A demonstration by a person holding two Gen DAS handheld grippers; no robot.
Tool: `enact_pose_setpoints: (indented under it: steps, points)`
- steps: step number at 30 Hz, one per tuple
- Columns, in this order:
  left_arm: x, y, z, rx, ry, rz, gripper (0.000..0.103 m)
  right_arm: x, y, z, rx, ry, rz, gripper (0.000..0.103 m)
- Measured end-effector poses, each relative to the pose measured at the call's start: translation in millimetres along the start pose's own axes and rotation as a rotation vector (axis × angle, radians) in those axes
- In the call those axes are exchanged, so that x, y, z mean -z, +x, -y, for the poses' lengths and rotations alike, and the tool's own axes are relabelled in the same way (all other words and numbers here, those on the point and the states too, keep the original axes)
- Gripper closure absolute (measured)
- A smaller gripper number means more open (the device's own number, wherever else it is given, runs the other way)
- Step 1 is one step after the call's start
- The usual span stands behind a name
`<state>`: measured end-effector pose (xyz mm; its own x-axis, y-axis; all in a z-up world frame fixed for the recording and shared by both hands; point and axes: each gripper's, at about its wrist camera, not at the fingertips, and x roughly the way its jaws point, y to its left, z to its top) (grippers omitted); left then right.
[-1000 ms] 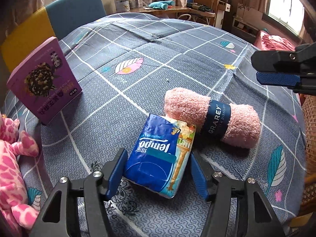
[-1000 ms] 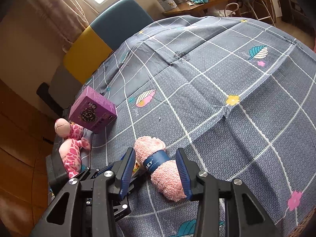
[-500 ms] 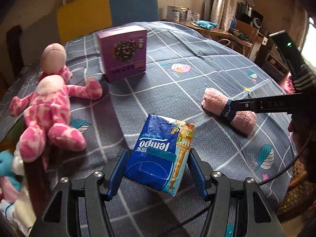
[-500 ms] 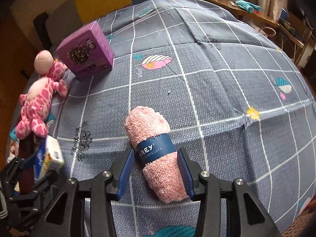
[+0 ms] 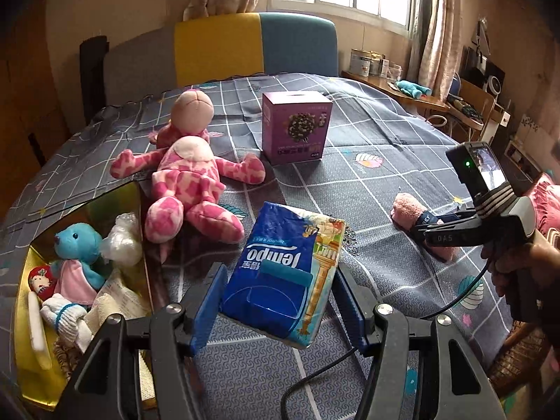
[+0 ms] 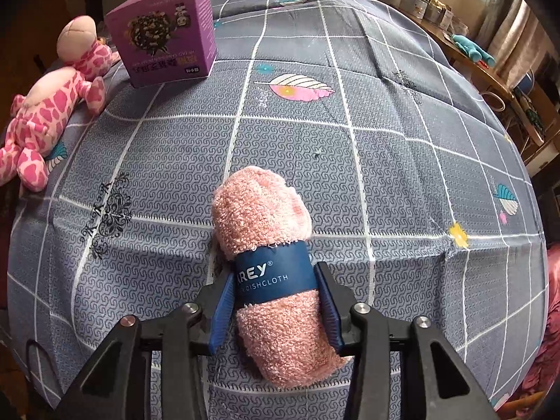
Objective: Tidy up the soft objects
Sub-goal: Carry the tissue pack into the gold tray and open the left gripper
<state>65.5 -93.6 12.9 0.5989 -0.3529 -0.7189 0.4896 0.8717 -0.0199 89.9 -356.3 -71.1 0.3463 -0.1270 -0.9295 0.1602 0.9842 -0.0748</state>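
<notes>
My left gripper is shut on a blue Tempo tissue pack and holds it above the table, near a gold box of soft toys at the left. My right gripper has its jaws around a rolled pink dishcloth with a navy band, which lies on the grey checked cloth; the pads touch the band. The dishcloth also shows in the left wrist view. A pink spotted plush lies beside the box; it also shows in the right wrist view.
A purple carton stands upright at the table's far middle, also in the right wrist view. A yellow and blue chair is behind the table. The gold box holds a blue bear and several small soft items. A wooden desk stands at the right.
My left gripper carried the tissue pack up and left, away from the dishcloth, toward the gold box. My right gripper moved down onto the dishcloth and its jaws narrowed around the band.
</notes>
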Motion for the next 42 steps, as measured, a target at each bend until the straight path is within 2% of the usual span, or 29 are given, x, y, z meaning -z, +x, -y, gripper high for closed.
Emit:
enact_pose_setpoints:
  steps: [2,6,14,32,42]
  points:
    - [1.9,-7.0,-6.0,-0.007,-0.017,0.009,0.041,0.1,3.0,0.9,0.0,0.005,-0.012,0.058]
    - [7.0,-17.6,-16.6,-0.015,-0.041,0.026,0.041,-0.7,4.1,13.2,-0.056,0.082,-0.03,0.058]
    - [13.2,-34.6,-37.1,-0.024,-0.093,0.062,0.041,1.1,3.4,21.4,-0.074,0.11,-0.019,0.056]
    - [34.6,-65.5,-88.0,-0.103,-0.209,0.087,0.041,3.6,2.7,7.6,-0.019,0.053,0.011,0.057]
    - [51.2,-82.8,-125.4,-0.19,-0.274,0.086,0.041,4.0,1.3,6.7,-0.007,0.037,0.017,0.057]
